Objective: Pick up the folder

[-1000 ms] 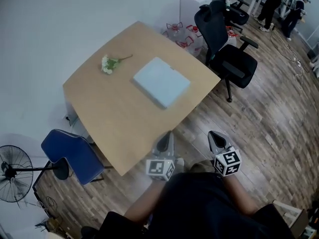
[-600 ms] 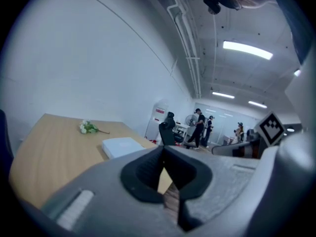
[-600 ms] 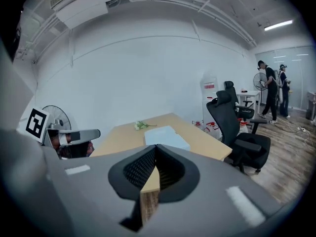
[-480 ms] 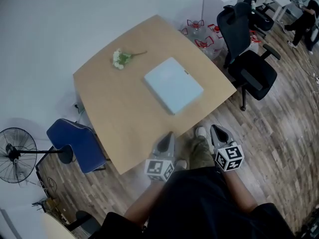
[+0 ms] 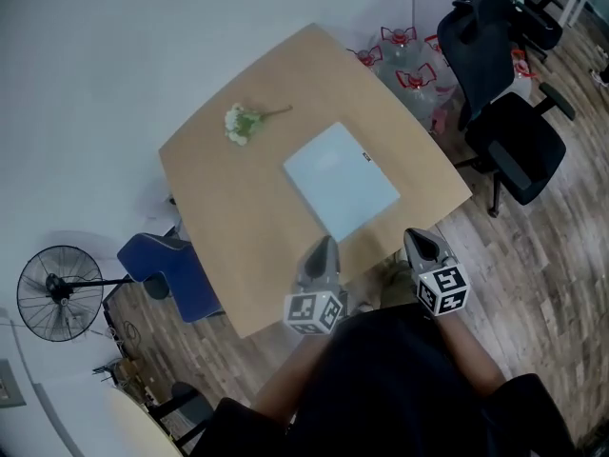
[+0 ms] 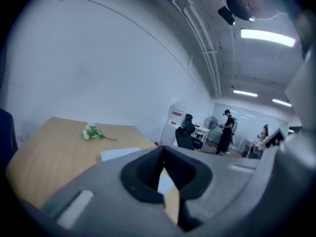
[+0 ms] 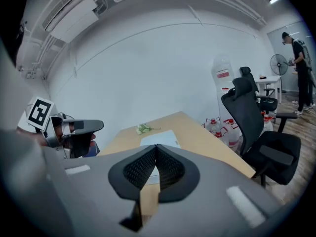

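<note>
While folder (image 5: 341,181) on table (image 5: 233,212) | L gripper (image 5: 324,246), R gripper (image 5: 413,236) closed

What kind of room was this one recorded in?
Likely an office or lab workspace: a wooden table holding a light blue folder, a black swivel office chair beside it, and large water jugs.

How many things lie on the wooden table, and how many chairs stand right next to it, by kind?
Folder: 1
Flower sprig: 1
Blue chair: 1
Black office chair: 1
Total: 4
</note>
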